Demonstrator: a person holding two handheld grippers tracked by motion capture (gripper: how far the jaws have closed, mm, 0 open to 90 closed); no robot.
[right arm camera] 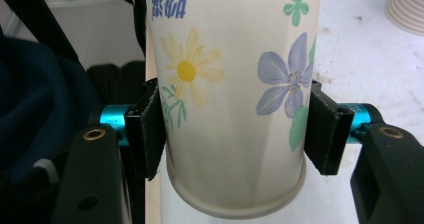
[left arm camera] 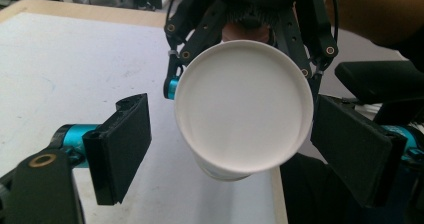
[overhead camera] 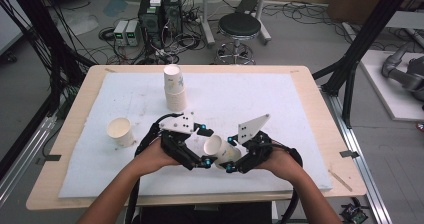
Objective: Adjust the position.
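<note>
Flowered paper cup (overhead camera: 220, 150) held off the white mat (overhead camera: 280, 104), tilted, mouth toward the left gripper (overhead camera: 202, 145), base toward the right gripper (overhead camera: 231, 155). In the right gripper view the 2 black pads press either side of the cup wall (right arm camera: 230, 109), low on the body, just above the base rim: a firm pinch, cup wall not visibly crushed. In the left gripper view the cup's open mouth (left arm camera: 244, 109) faces the camera between the 2 jaws, which stand spread with a gap on each side of the rim; not touching, as far as I can tell.

Progress, judged: 1 cup is lifted and being offered mouth-first to the other gripper. Work looks like stacking or handing over. A stack of cups (overhead camera: 174, 87) stands upright toward the far middle of the mat; 1 single cup (overhead camera: 120, 130) stands upright at the left, untouched. Left to do, likely: the spread jaws close on the rim or the cup goes onto the stack; the single cup follows.

Room: both grippers sit near the near edge of the mat, with the table edge (overhead camera: 200, 200) just behind the hands. Open mat lies ahead and to the right. The stack is apart from the grippers, straight ahead; the single cup is near the left forearm (overhead camera: 150, 159), so a leftward swing could tip it. Stool (overhead camera: 239, 26) and cabling on the floor lie beyond the far edge, out of the way.
</note>
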